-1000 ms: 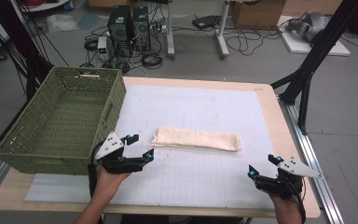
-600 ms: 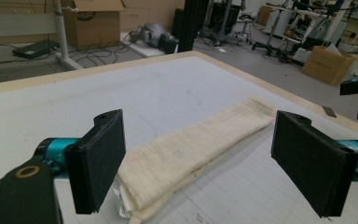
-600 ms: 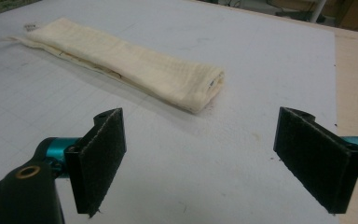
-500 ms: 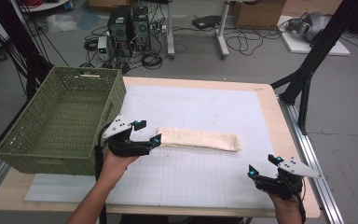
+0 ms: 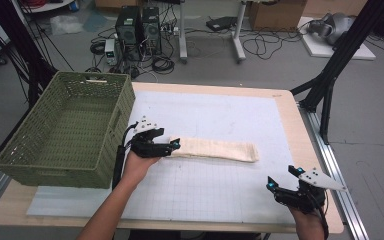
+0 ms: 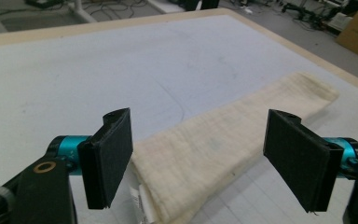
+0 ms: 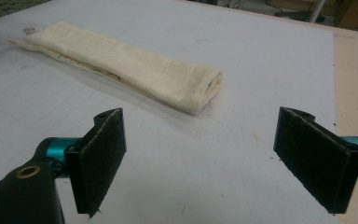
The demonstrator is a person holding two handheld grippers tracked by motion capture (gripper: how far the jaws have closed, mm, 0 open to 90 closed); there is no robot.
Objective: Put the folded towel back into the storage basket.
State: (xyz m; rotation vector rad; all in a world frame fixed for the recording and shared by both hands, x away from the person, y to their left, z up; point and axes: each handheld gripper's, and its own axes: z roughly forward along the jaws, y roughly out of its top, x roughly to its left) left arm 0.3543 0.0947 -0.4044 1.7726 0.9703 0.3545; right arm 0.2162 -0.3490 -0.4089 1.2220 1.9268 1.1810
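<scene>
Left gripper (image 6: 198, 158) gapes astride the folded towel's (image 5: 215, 149) near end, perhaps touching it. Right gripper (image 5: 283, 180) hangs released, well apart

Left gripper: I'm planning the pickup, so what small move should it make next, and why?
Probably lower and close. The left gripper is open, its jaws straddling the near end of the folded cloth, which lies flat on the mat, ungripped.

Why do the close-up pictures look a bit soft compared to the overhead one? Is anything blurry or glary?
High view: even light, no glare, faint shadows on the white mat. Left gripper view: the folded cloth is fairly sharp, the floor clutter behind the table soft. Right gripper view: the cloth's far end and the table edge blur slightly; the black pads look matte.
</scene>
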